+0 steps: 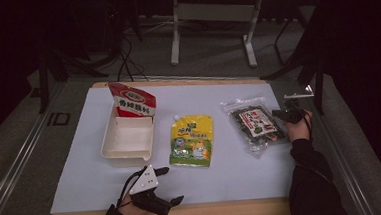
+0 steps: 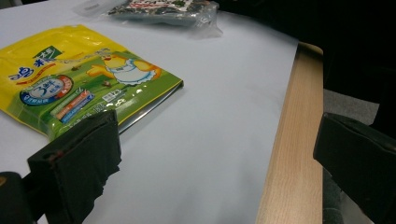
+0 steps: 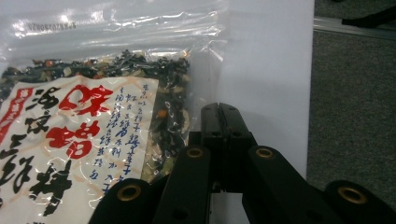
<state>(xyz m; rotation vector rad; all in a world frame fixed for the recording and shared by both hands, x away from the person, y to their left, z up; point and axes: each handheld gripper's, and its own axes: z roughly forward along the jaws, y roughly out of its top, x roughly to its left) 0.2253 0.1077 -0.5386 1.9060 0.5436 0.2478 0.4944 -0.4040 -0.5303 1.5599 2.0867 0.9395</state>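
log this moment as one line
right gripper: shut, empty, beside clear bag of dried mix | left gripper: open, near yellow pouch | red bag in white bin

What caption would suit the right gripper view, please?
Right gripper, jaws shut, beside the clear bag of dried mix on the white sheet.

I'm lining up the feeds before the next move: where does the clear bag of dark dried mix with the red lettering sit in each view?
High view: clear bag, right of centre, just left of the right gripper.
Left gripper view: top edge, centre, beyond the yellow pouch.
Right gripper view: left and centre, beside the shut jaws.
Shared landmark: the white mat.
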